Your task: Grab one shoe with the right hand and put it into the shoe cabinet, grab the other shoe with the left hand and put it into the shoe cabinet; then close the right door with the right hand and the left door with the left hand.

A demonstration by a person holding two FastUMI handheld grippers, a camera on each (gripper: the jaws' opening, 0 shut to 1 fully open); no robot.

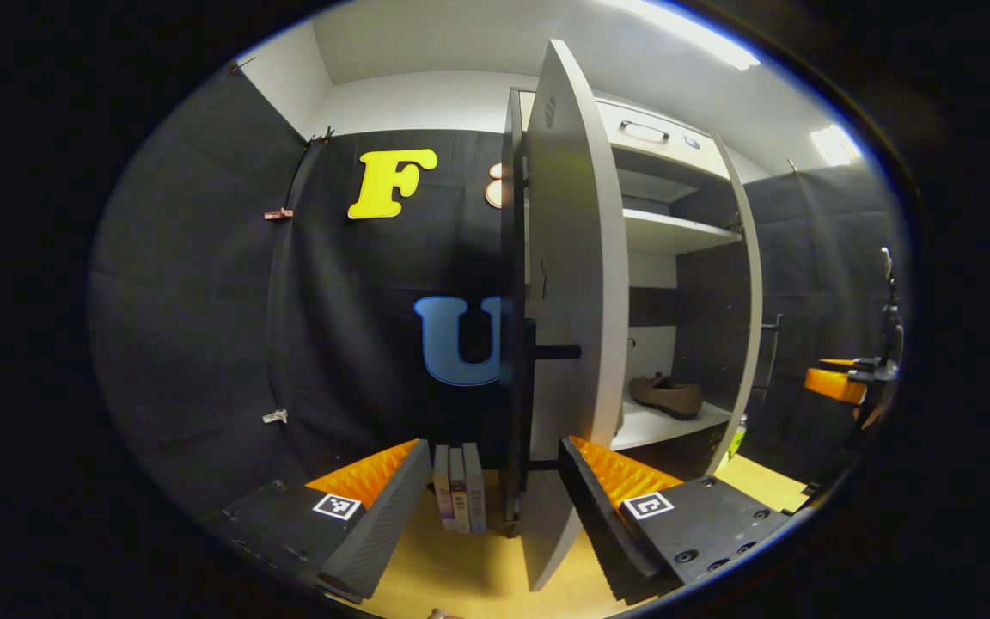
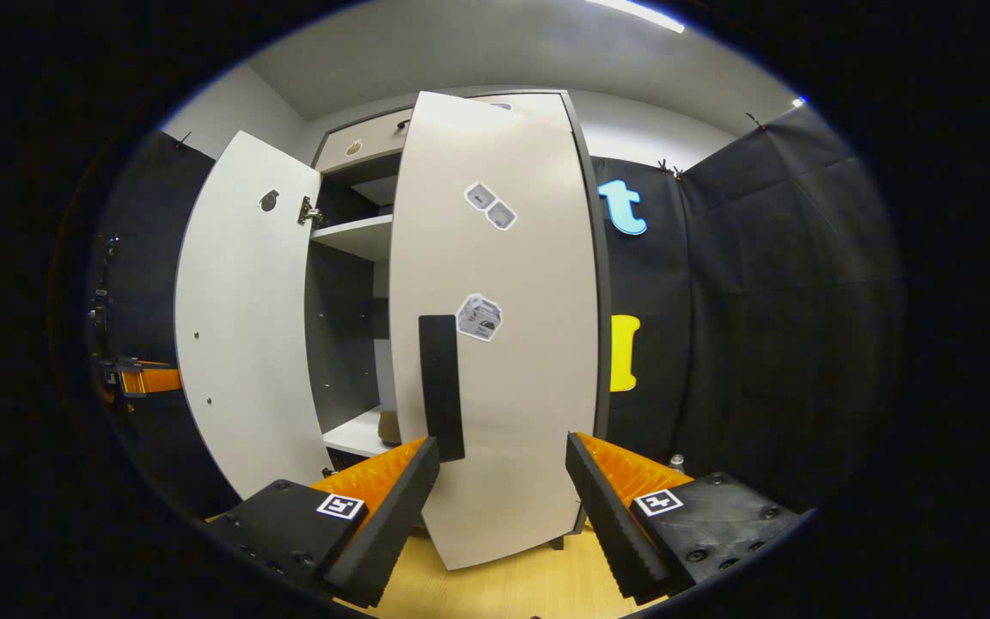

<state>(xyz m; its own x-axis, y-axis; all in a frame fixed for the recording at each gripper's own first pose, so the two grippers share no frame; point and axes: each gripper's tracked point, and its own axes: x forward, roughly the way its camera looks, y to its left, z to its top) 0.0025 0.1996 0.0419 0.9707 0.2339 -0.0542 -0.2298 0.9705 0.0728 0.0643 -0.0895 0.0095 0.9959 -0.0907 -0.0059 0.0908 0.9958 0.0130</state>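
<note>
left gripper view: left tool [image 1: 495,494] is open, nothing between its fingers. just in front stands the left door [image 1: 568,284] of the tall pale-grey shoe cabinet [image 1: 675,232], seen nearly edge-on, w/ its black bar handle [image 1: 532,387] sticking toward the camera. behind the door the cabinet inside is open: one brown flat leather shoe [image 1: 667,395] lies on the white lower shelf [image 1: 658,425], toe to the left. upper shelf [image 1: 675,230] above it, and a drawer w/ handle at the top. a few upright books [image 1: 459,486] stand on the light wood floor [image 1: 469,567], left of the door's bottom edge. far right, the other tool [image 1: 847,383] is seen.

right gripper view: right tool [image 2: 502,503] is also open, holding nothing. the right door [image 2: 499,327] w/ small stickers and a black vertical handle [image 2: 442,387] is near, partly swung toward closed; handle is just above the left finger [image 2: 392,516], can't tell if touching. left door stands wide open at left. a bit of a brown shoe [image 2: 389,427] shows on the lower shelf in the gap betw. the doors.
</note>
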